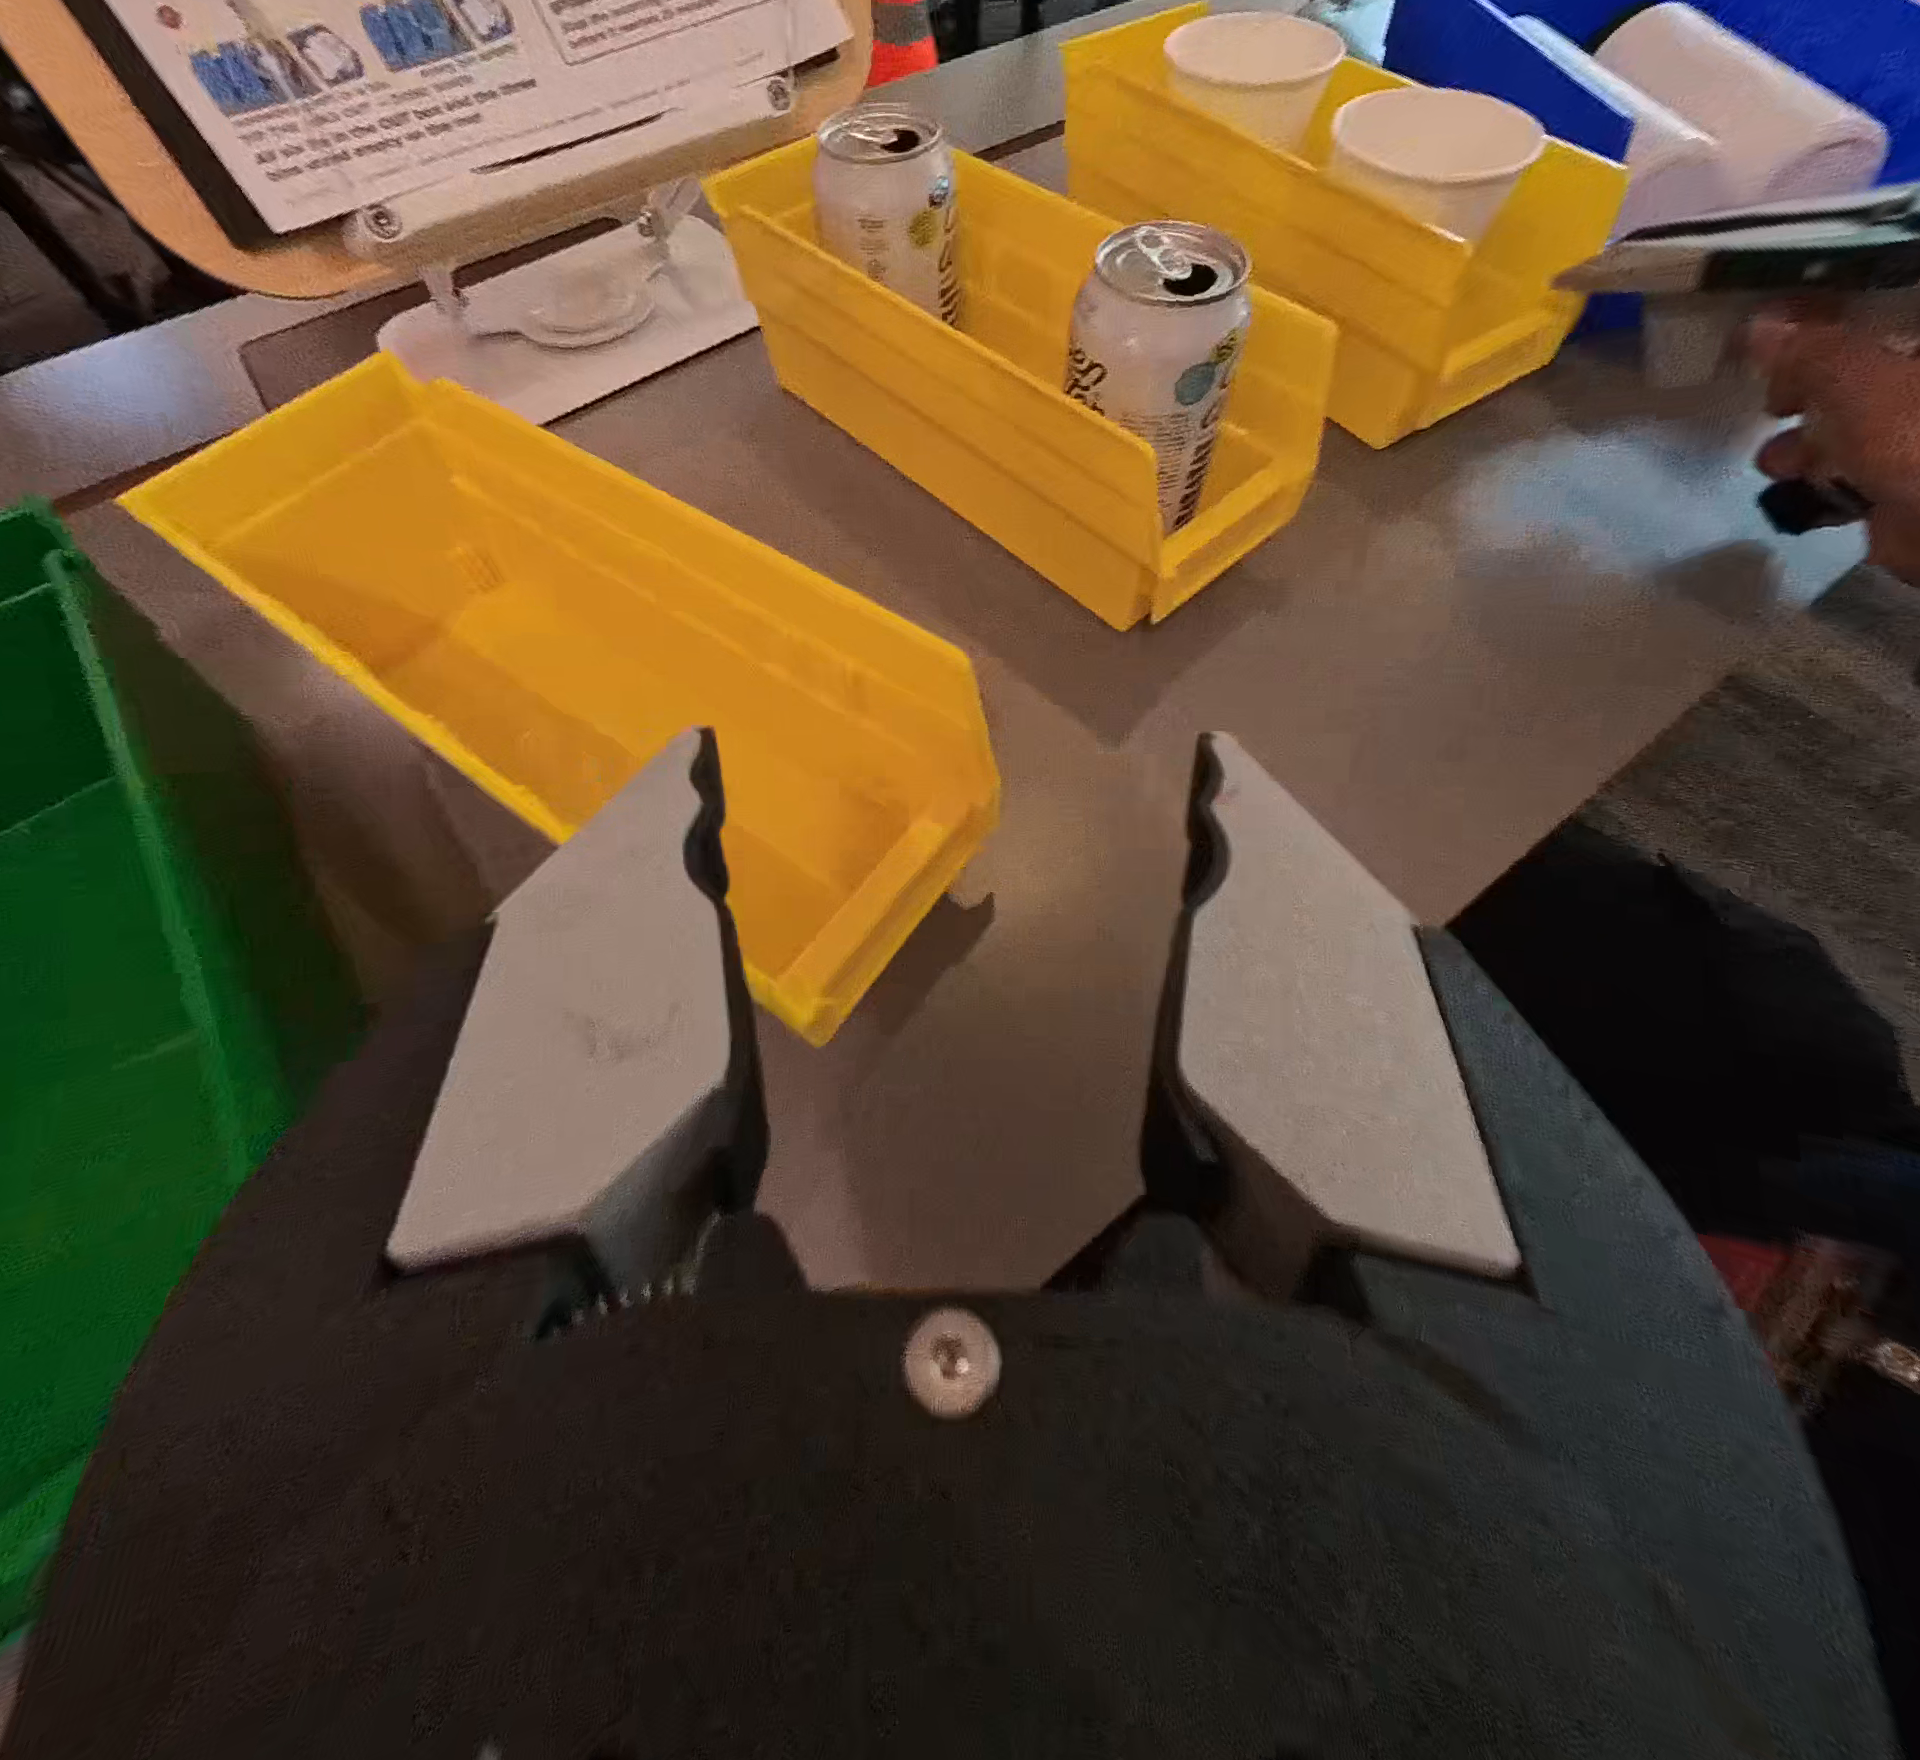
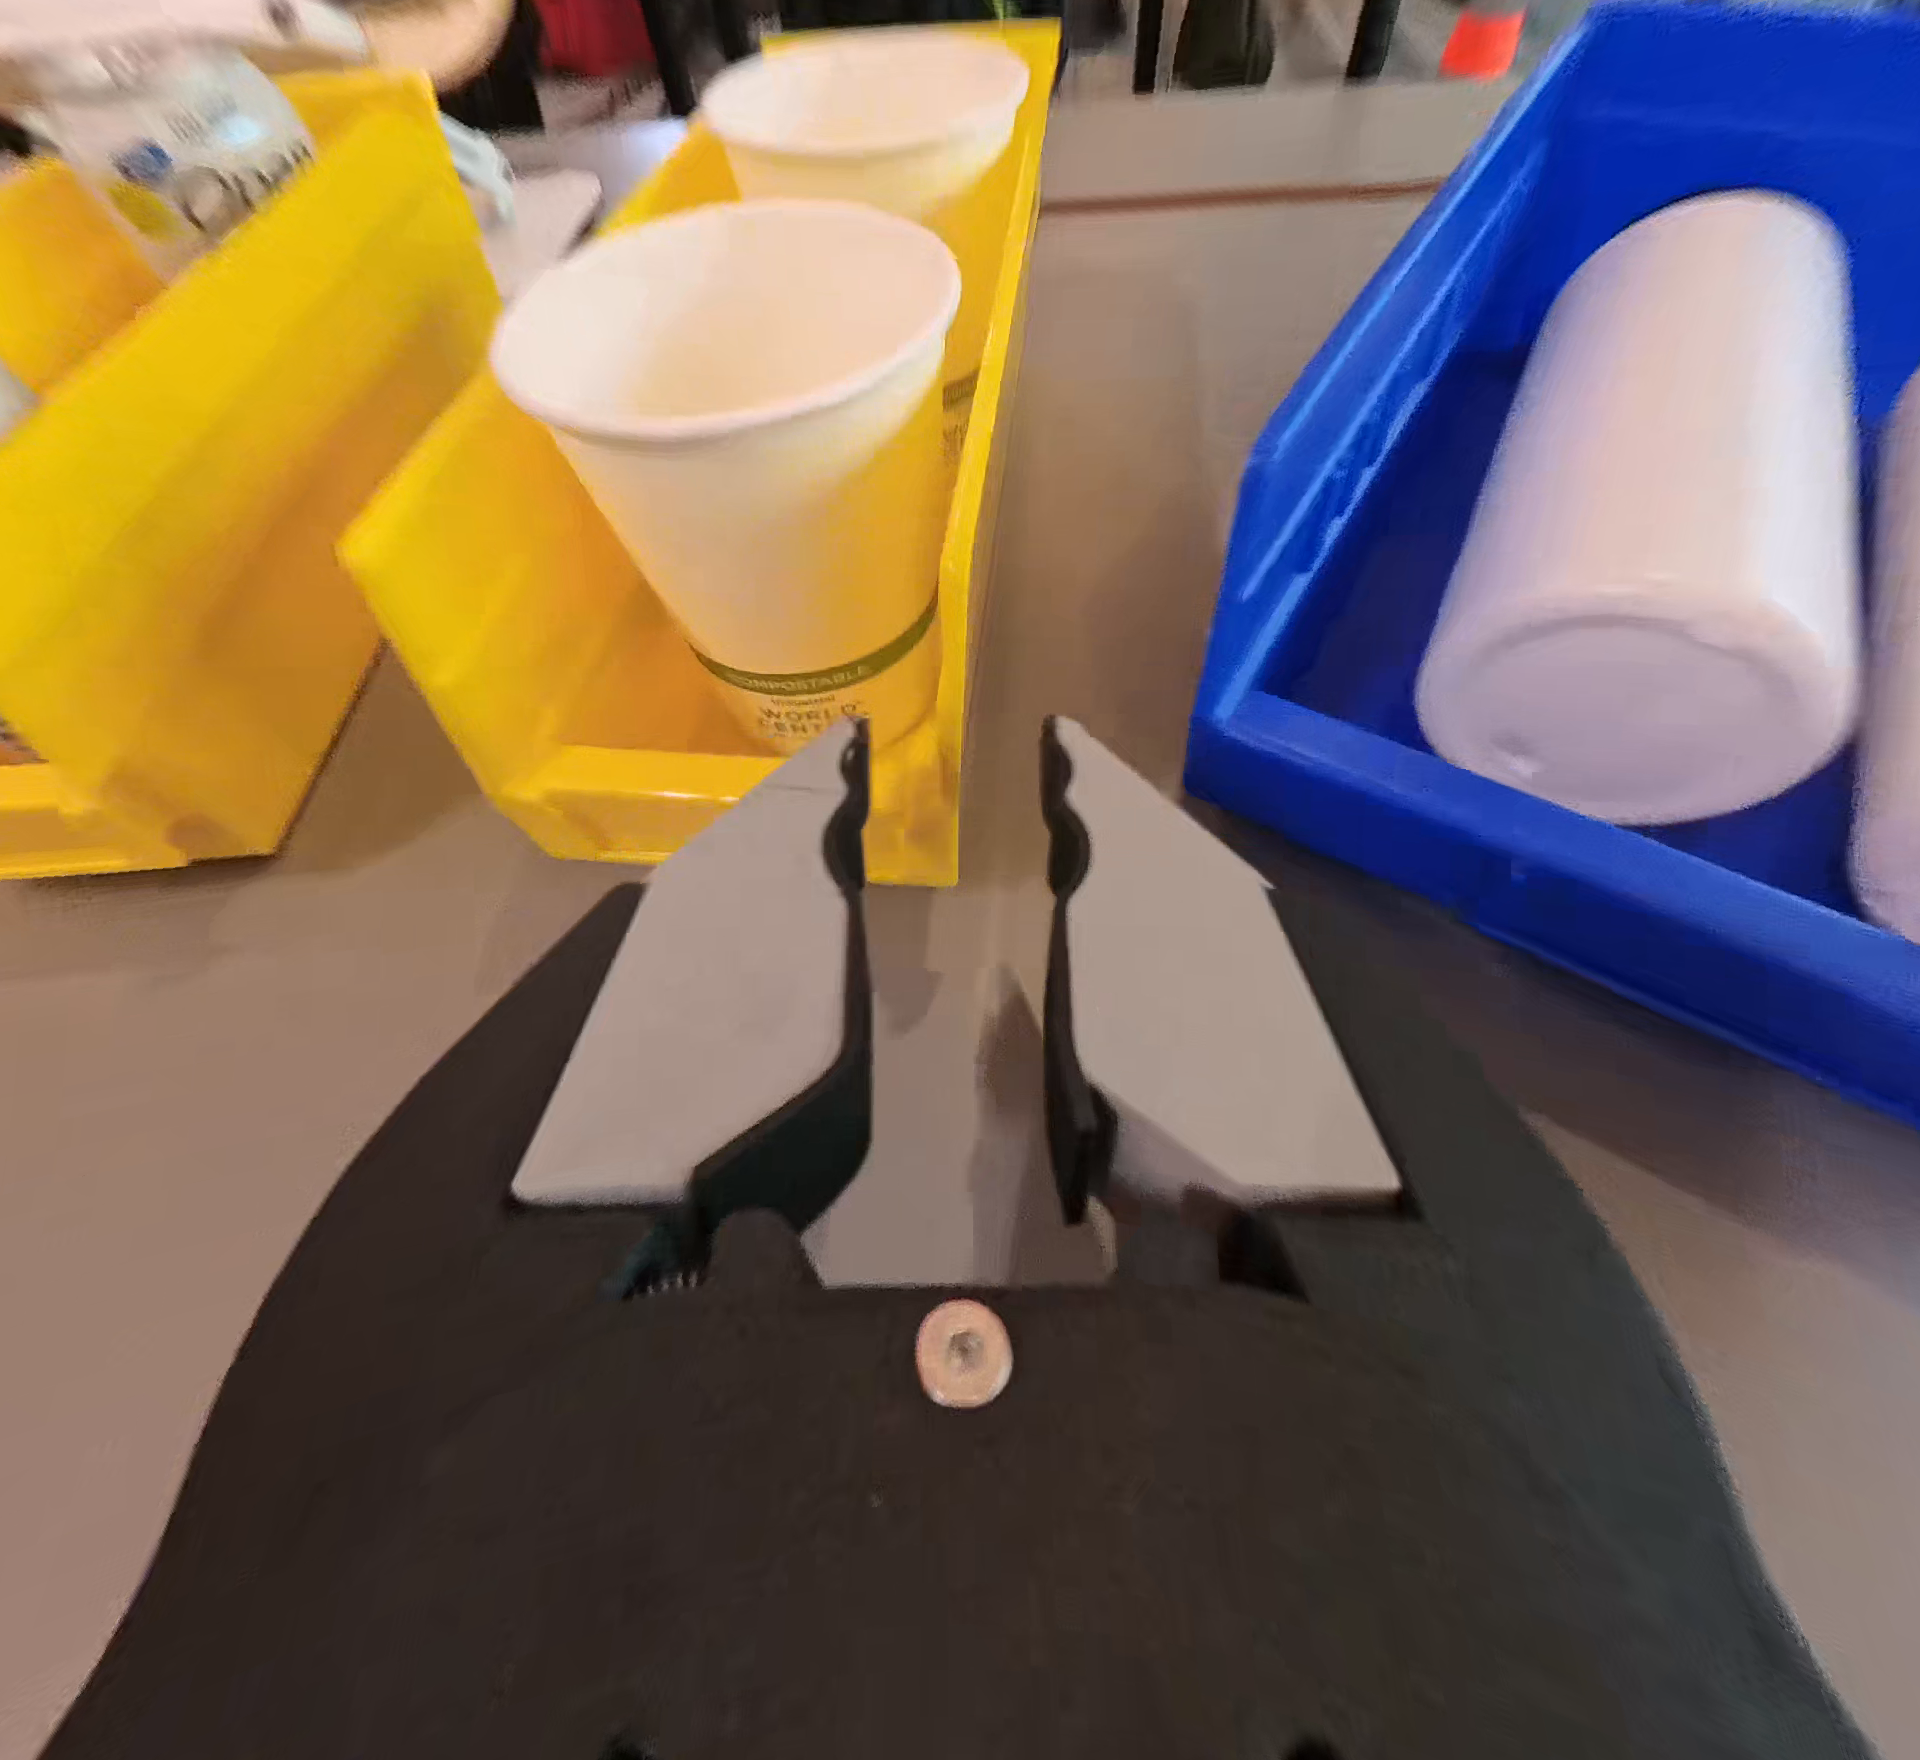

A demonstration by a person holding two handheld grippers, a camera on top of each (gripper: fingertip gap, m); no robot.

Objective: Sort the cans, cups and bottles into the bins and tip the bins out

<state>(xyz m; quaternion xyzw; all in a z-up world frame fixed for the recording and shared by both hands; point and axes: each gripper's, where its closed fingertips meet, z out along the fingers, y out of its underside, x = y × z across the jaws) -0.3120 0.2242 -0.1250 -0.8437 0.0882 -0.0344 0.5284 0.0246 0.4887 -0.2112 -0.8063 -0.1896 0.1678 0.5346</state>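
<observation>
Green bin [image 1: 94,931] leftward; bottles [image 2: 1652,505] rightward

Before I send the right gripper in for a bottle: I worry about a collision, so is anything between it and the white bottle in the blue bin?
Yes: the blue bin's front wall stands between the right gripper and the white bottle.
</observation>
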